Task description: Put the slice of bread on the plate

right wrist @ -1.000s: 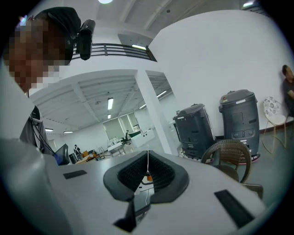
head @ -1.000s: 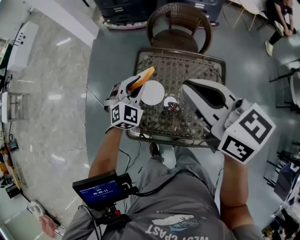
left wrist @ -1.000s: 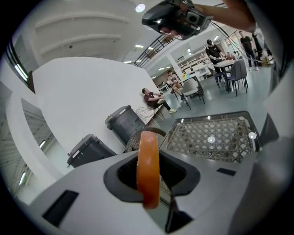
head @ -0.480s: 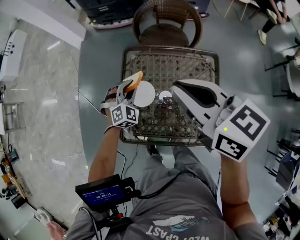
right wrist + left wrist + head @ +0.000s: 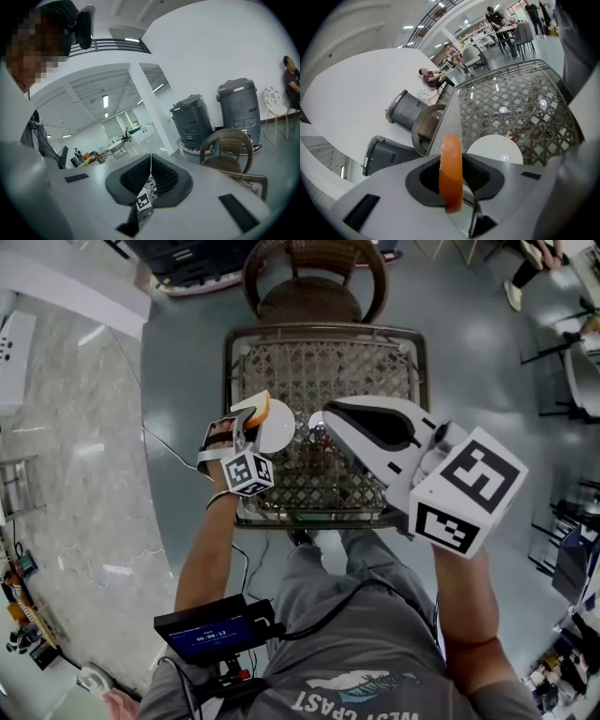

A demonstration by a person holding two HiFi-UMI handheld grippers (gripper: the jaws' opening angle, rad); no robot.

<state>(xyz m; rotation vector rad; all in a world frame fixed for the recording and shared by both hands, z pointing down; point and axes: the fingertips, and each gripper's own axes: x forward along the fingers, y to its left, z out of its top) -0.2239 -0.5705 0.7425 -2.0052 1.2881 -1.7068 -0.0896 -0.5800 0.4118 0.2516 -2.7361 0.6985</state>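
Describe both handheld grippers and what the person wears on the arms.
Both the left gripper and right gripper are white shells with black jaw pads, each carrying a cube of black-and-white square markers. Bare forearms; grey short-sleeved T-shirt.

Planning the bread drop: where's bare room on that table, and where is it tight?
Free: the plate is bare, and so is the far half of the table, toward the wicker chair. Tight: a small red-and-white item lies close on the plate's right.
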